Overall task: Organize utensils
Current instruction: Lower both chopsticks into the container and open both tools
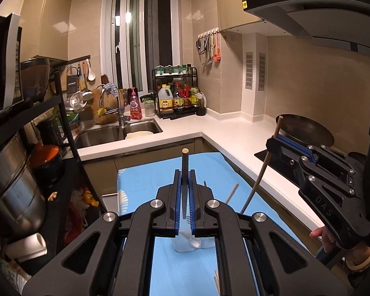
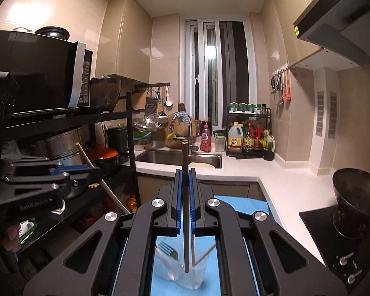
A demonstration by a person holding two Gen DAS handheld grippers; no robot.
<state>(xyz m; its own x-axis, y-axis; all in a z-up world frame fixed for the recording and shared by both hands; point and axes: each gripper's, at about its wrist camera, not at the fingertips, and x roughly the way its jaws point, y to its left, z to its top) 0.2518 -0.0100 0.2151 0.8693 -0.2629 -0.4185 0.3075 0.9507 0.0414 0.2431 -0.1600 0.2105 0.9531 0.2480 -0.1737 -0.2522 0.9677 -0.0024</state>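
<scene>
Both pinching chopsticks: left gripper (image 1: 185, 172) clamped on one chopstick (image 1: 185, 162), right gripper (image 2: 185, 172) on another (image 2: 185, 155), above a clear cup (image 2: 182, 271) holding a fork (image 2: 167, 250).

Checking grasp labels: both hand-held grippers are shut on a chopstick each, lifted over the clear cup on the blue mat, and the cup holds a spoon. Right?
Wrong on one point: the right wrist view shows a fork in the cup, not a spoon. The rest holds: the left hand-held gripper and right hand-held gripper are each shut on a chopstick, above the cup on the blue mat.
</scene>
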